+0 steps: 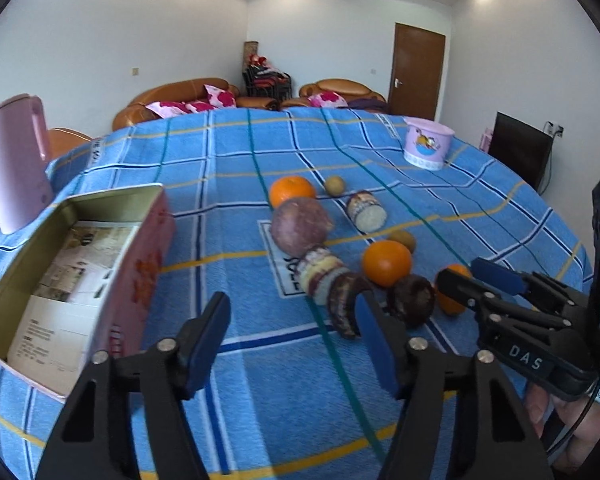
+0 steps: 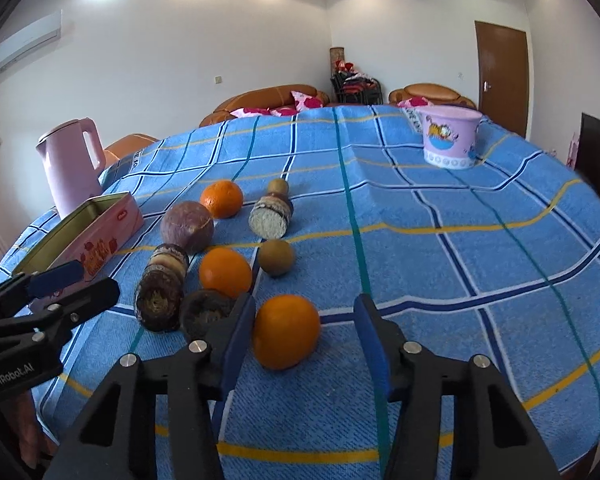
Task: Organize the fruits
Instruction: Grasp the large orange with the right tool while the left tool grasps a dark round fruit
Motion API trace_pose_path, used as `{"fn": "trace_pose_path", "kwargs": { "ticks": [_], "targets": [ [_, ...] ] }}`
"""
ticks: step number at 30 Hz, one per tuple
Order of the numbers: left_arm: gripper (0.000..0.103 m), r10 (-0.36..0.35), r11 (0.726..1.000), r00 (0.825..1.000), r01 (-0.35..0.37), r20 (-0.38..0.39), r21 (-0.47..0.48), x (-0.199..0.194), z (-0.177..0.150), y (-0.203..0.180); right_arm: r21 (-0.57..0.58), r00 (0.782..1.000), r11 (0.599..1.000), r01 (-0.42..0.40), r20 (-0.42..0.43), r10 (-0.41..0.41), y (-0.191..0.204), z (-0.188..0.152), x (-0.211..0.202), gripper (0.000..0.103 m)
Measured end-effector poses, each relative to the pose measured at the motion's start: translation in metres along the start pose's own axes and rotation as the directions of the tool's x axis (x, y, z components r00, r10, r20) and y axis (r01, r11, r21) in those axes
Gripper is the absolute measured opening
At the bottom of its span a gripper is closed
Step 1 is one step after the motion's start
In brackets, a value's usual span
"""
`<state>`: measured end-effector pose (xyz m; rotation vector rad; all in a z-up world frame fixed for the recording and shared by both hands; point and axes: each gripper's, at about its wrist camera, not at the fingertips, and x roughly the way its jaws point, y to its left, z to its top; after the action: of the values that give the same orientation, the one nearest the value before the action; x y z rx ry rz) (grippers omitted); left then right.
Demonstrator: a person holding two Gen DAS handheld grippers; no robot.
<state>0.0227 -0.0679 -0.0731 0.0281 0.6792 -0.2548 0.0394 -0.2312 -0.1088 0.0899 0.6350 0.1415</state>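
Both grippers stand apart and empty over the blue checked cloth (image 2: 440,248) — the right gripper (image 2: 306,326) flanks the nearest orange (image 2: 286,332), the left gripper (image 1: 292,328) faces bare cloth beside the sliced brown fruit (image 1: 342,304) — with the open pink tin (image 1: 80,280) at left.

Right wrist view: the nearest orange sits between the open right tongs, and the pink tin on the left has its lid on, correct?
Not quite. The pink tin is open, with no lid on it, as the left wrist view shows best. The nearest orange does sit between the open right tongs.
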Motion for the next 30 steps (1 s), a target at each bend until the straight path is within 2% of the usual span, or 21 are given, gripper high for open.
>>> {"fn": "trace_pose_path", "kwargs": {
  "ticks": [11,13,15,21,30],
  "targets": [
    [0.045,-0.07,0.997,0.995,0.072,-0.07,0.026,0.021,-0.001,-0.019,-0.018,1.0,1.0,-0.019,-0.018,0.019,0.005,-0.004,0.009,0.052],
    [0.042,-0.078,0.996,0.994,0.08,-0.071,0.025,0.021,0.0,-0.021,-0.023,1.0,1.0,-0.018,-0.021,0.017,0.006,-0.005,0.01,0.048],
    [0.029,-0.111,0.993,0.991,0.113,-0.072,0.037,0.021,-0.001,-0.025,-0.02,1.0,1.0,-0.021,-0.018,0.02,0.005,-0.006,0.01,0.046],
    [0.027,-0.112,0.991,0.992,0.116,-0.058,0.072,0.021,-0.001,-0.029,-0.03,0.999,0.999,-0.038,-0.013,0.037,0.008,-0.007,0.009,0.037],
    [0.022,-0.103,0.99,0.995,0.103,-0.01,0.1,0.012,-0.002,-0.03,-0.035,0.999,0.999,-0.032,0.002,0.032,0.008,-0.008,0.004,0.035]
  ]
}}
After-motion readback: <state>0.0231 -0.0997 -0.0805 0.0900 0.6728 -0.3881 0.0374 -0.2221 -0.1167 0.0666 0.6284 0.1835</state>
